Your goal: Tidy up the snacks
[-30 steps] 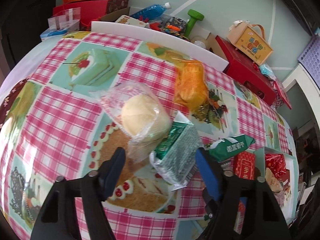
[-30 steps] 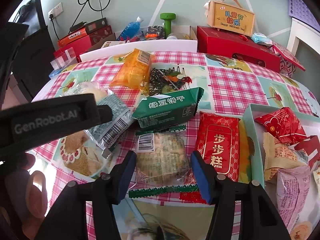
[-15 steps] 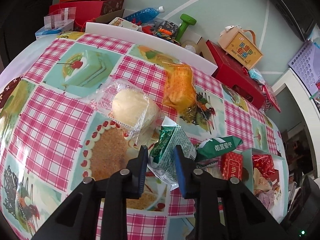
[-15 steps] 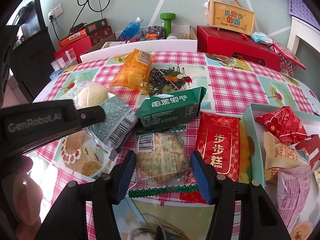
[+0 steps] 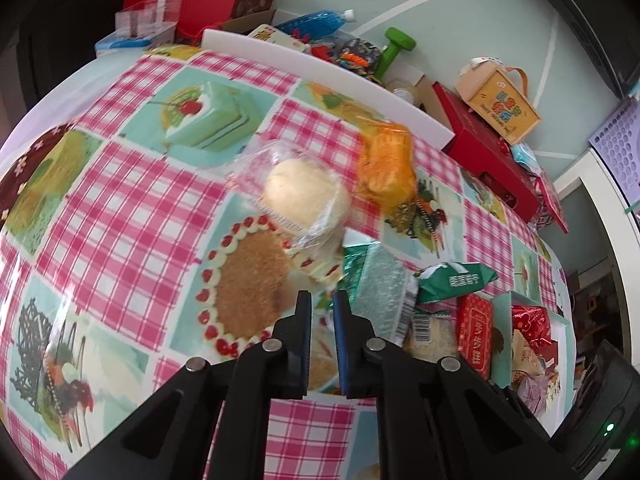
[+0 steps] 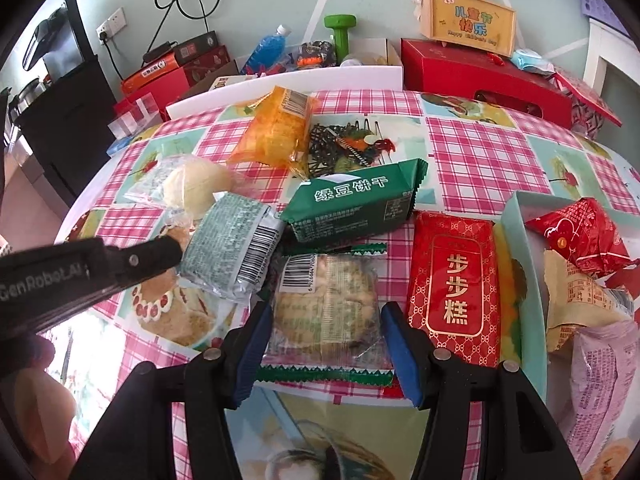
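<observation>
Blue pads on the right gripper [image 6: 326,309] stand apart, one either side of the clear-wrapped biscuit packet [image 6: 324,300], which lies flat on the table with no crease to say it's being squeezed. That's the one to take, I'd say. It looks light, with a slick, crackly wrapper and brittle biscuits inside, so go easy across the flat middle and keep off the crimped green seam, which would let it swing.

Over on the left gripper [image 5: 320,294] the jaws are closed down to a sliver. The silver-green packet [image 5: 378,292] sits right against the outer side of one finger. The view is smeared there, but nothing seems to be caught between the pads. It's soft foil, nearly weightless, and tips easily.

Moving out, the green packet [image 6: 356,204] lies just beyond the biscuits and overlaps them. The red packet [image 6: 452,280] is close on the right, hard up against the wall of the teal tray [image 6: 520,240], where several snacks are already piled. Further off are a wrapped pale bun [image 5: 304,196], squashy for sure, and an orange packet [image 6: 276,128].

Underneath is a glossy pink-check tablecloth [image 5: 120,220] printed with cakes, so I'd expect the packets to slide on it. Behind the table are a white board [image 6: 280,84], a red box [image 6: 480,76], a green dumbbell [image 6: 340,32] and a pale green wall.
</observation>
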A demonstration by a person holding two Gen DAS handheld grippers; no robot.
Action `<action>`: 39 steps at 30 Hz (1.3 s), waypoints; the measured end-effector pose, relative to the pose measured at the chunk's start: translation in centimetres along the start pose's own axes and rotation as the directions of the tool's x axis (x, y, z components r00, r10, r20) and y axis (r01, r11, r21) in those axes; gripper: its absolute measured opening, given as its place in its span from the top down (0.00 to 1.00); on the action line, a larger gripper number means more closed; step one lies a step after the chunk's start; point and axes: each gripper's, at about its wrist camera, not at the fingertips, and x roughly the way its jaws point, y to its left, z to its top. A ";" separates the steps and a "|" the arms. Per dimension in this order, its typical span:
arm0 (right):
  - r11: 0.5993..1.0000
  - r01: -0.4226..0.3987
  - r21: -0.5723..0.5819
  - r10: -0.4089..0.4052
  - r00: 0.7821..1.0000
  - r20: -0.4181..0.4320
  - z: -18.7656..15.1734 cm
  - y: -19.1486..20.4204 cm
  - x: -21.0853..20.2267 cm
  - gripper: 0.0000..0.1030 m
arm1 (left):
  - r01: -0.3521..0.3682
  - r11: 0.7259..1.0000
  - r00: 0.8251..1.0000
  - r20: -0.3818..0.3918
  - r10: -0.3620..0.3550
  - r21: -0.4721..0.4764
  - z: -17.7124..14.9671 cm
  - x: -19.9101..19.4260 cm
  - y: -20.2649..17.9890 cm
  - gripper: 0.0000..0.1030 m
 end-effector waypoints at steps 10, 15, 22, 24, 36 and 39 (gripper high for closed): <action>1.000 0.002 -0.003 -0.002 1.000 0.007 0.0 0.0 0.0 0.47 | -0.041 0.998 0.998 -0.042 0.039 -0.044 -0.3 0.8 1.3 0.90; 1.000 0.002 0.004 -0.003 1.000 0.006 0.0 0.0 -0.1 0.47 | -0.051 0.997 0.997 -0.059 0.048 -0.061 -0.5 1.2 1.8 0.90; 1.000 0.009 0.003 -0.009 1.000 0.006 0.0 0.0 -0.1 0.47 | -0.028 0.999 0.999 -0.022 0.027 -0.033 0.0 0.2 1.1 0.71; 1.000 0.008 0.005 -0.008 1.000 0.006 -0.1 0.0 -0.1 0.47 | -0.026 1.000 1.000 -0.004 0.026 -0.010 0.2 -0.1 0.5 0.62; 1.000 0.017 0.023 -0.017 1.000 0.002 -0.1 -0.5 -0.1 0.47 | 0.000 0.994 1.000 0.019 -0.002 0.108 1.3 0.7 -3.2 0.41; 1.000 0.017 0.024 -0.017 1.000 0.001 -0.1 -0.6 -0.1 0.47 | -0.001 0.993 1.000 -0.012 0.003 0.122 1.3 1.9 -3.6 0.41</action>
